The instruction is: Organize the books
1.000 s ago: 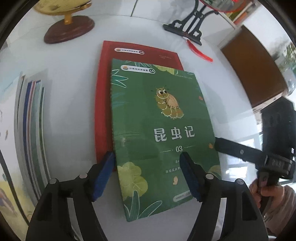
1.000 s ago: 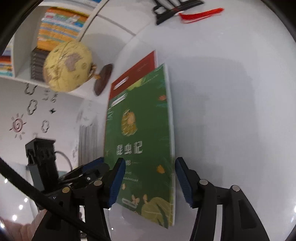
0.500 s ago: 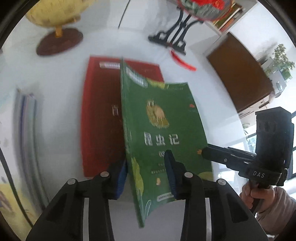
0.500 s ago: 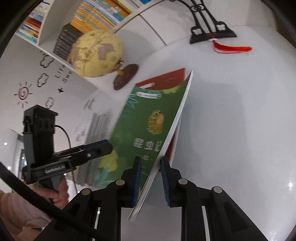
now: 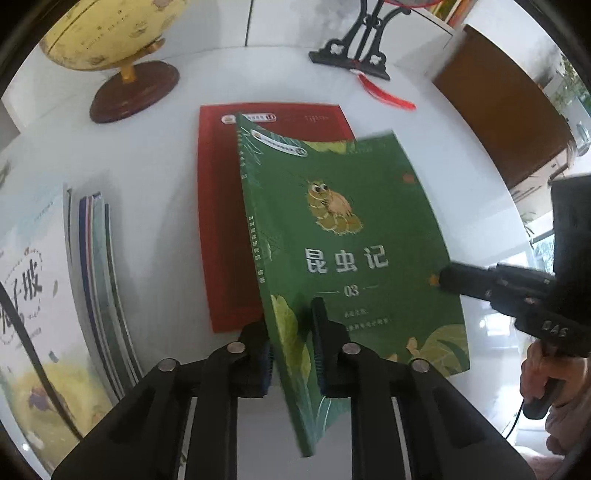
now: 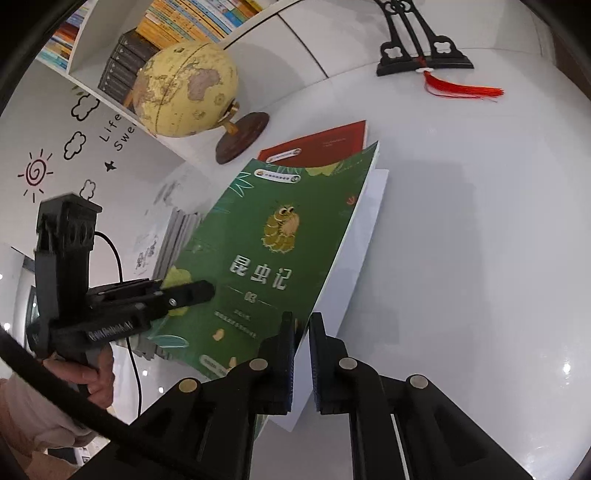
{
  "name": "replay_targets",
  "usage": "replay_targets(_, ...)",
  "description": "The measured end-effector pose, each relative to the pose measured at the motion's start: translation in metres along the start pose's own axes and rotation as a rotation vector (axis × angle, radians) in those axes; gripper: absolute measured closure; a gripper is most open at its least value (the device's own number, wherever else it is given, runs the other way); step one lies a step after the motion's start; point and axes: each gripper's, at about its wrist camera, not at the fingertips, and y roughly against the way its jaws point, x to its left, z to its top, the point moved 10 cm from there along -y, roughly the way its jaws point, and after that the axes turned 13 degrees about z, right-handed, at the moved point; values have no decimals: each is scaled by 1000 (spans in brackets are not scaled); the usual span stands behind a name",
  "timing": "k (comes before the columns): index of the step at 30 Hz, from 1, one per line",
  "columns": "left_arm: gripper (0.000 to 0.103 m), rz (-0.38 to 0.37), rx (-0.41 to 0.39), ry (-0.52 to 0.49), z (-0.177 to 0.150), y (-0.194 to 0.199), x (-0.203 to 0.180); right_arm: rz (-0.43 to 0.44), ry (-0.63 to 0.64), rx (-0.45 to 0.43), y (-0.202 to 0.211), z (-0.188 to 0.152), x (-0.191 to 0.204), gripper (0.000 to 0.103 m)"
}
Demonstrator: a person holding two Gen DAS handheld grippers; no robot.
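A green book (image 5: 343, 229) with an insect on its cover hangs tilted above the white table, partly over a red book (image 5: 221, 221) that lies flat. My left gripper (image 5: 291, 332) is shut on the green book's spine edge near its lower corner, its jaws closing tight with the pads pressed on both covers. In the right wrist view the green book (image 6: 266, 251) shows its white page edge. There my right gripper (image 6: 301, 332) is shut on that page edge, its jaws likewise closing tight. Each gripper shows in the other's view: the right gripper (image 5: 454, 277) and the left gripper (image 6: 188, 291).
A yellow globe (image 6: 184, 88) on a brown base stands behind the books. A black stand (image 5: 351, 62) with a red tassel is at the back right. A row of thin books (image 5: 96, 277) lies at the left. A bookshelf (image 6: 166, 22) fills the wall behind.
Both grippers went from open around the flat green book to shut on its two long edges. The book has come up off the red book and tilted.
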Motion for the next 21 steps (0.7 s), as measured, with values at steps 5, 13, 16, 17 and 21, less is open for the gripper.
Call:
replay_targets(5,91,9,-53,34,1,16,5,12,84,-3,-2,9,33,96)
replay_targets(13,91,-31,-91,75,-1,37,13,35,136,-24,5,22,61,96)
replay_targets(16,91,-24,-101,73,-3,43,13,45,135,-33,13,20,69,96)
replay_targets(17,91,-24,-100,72,-4,43,13,50,140,-33,14,20,72,95)
replay_targets(21,91,-12,-40,87,-19,24,15,74,117,-16,10,13,72,94)
